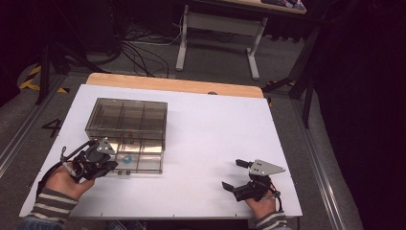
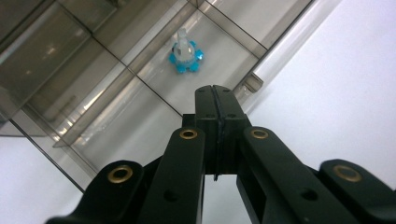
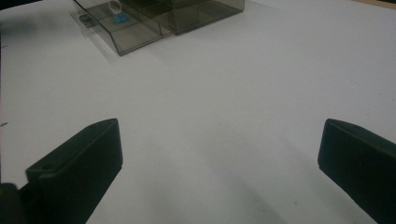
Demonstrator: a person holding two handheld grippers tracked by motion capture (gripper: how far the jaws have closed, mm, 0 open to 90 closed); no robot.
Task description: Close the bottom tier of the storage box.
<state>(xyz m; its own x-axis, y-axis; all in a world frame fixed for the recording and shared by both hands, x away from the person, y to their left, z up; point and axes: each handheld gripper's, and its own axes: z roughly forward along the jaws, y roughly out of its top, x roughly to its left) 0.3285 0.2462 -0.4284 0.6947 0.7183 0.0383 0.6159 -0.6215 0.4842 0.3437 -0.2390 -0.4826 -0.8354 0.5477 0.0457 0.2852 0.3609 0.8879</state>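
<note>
Working at the white surface (image 1: 215, 143), which spans the middle of the high frame. Left of centre on it sits the smoky clear compartment box (image 1: 127, 134), its near section open toward me. In the lower row's middle cell lies the small blue-and-clear piece (image 1: 127, 160); in the left tool's view it sits at top centre (image 2: 186, 56), upright on a blue toothed base, as best I can tell.

Left tool (image 1: 111, 166), lower left of the high frame, is at the box's near edge; its own view (image 2: 215, 95) shows the jaws pressed flat together with nothing between them. Right tool (image 1: 237, 173), lower right, rests on bare surface well apart from the box, jaws spread wide (image 3: 219, 154).

Risk, as I judge it: shut jaws cannot take the piece; pushing in like this could nudge it against a divider or tip it, or shove the light box.

Right tool's view catches the box (image 3: 154, 18) side-on at upper left, showing its low front wall; the high view gives cell layout instead.
</note>
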